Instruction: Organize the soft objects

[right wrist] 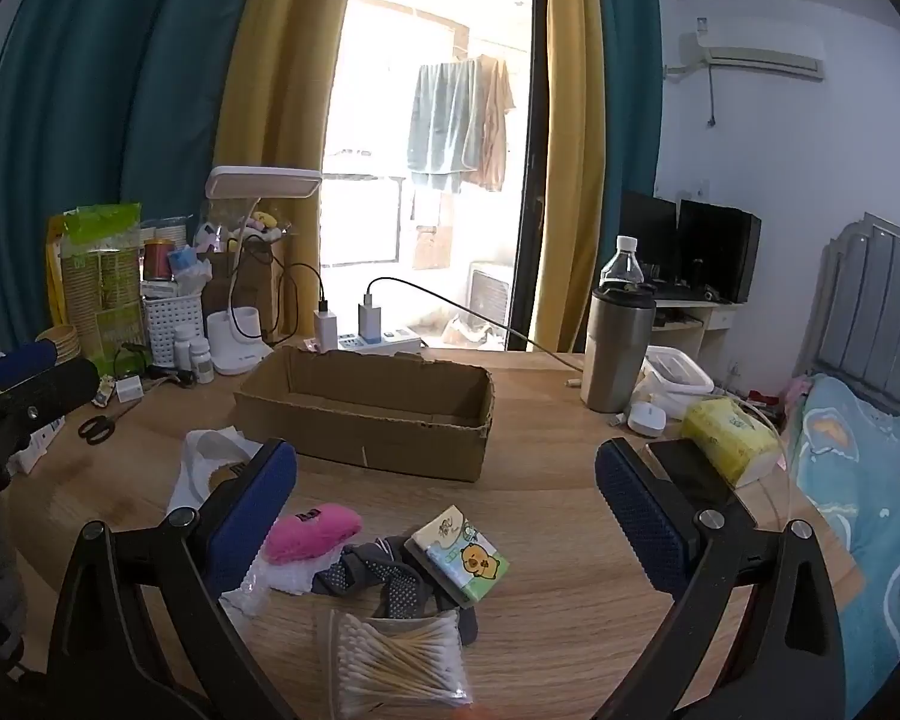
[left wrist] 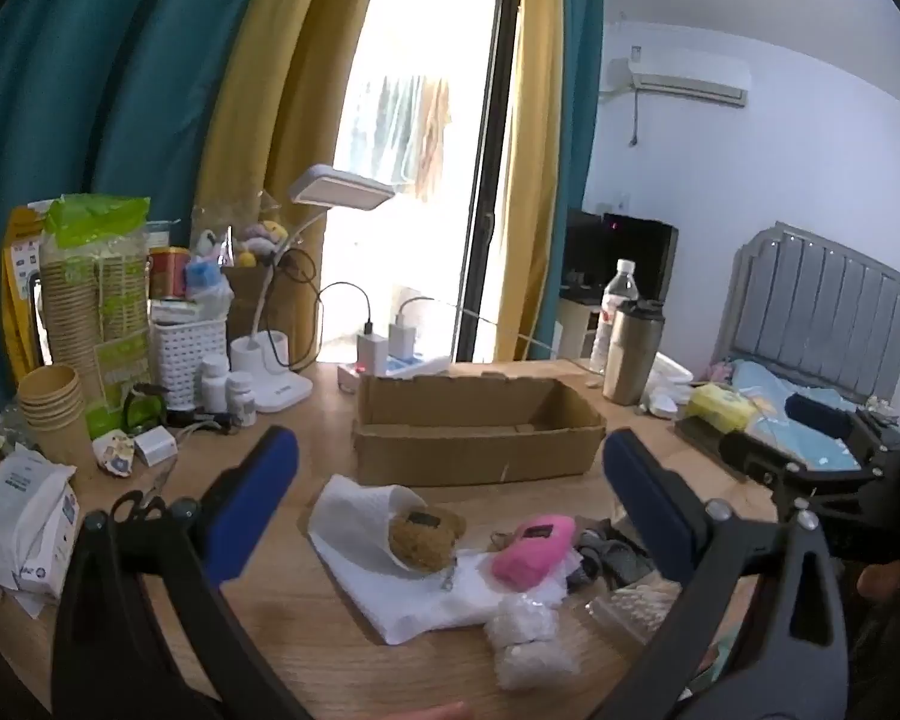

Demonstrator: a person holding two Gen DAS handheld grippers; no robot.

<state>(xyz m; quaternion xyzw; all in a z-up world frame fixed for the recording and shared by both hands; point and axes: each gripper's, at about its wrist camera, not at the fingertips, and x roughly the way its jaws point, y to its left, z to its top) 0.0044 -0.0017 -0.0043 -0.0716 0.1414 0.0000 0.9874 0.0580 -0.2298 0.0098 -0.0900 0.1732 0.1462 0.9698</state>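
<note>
Cotton swabs [right wrist: 399, 663] in a clear bag sit nearest the right wrist lens, at the table [right wrist: 546, 516] front edge. Right gripper [right wrist: 447, 498] is spread wide, nothing held or touched; blue pads [right wrist: 252, 510] are clear of everything. Between its fingers, lower down: a tissue pack [right wrist: 459, 561] with a cartoon print, resting on dark grey socks [right wrist: 378, 579]. Pink plush [right wrist: 312, 531] is seen just beside the left pad, partly on white wrap.

Left gripper [left wrist: 450, 501] is also spread wide, empty, no contact. Framed between its fingers: brown plush [left wrist: 423, 540] lying on white paper towel [left wrist: 384, 570], pink plush to its right, and a bubble-wrap bundle [left wrist: 525, 645] closer to the lens.

Cardboard box [left wrist: 474, 426] is open-topped and sits just behind the soft items, mid-table. No items can be made out inside it from either view.

Steel tumbler [right wrist: 618, 348] and yellow tissue pack [right wrist: 729, 435] are placed to the right of the box. Scissors [right wrist: 99, 426] lie to the left.
</note>
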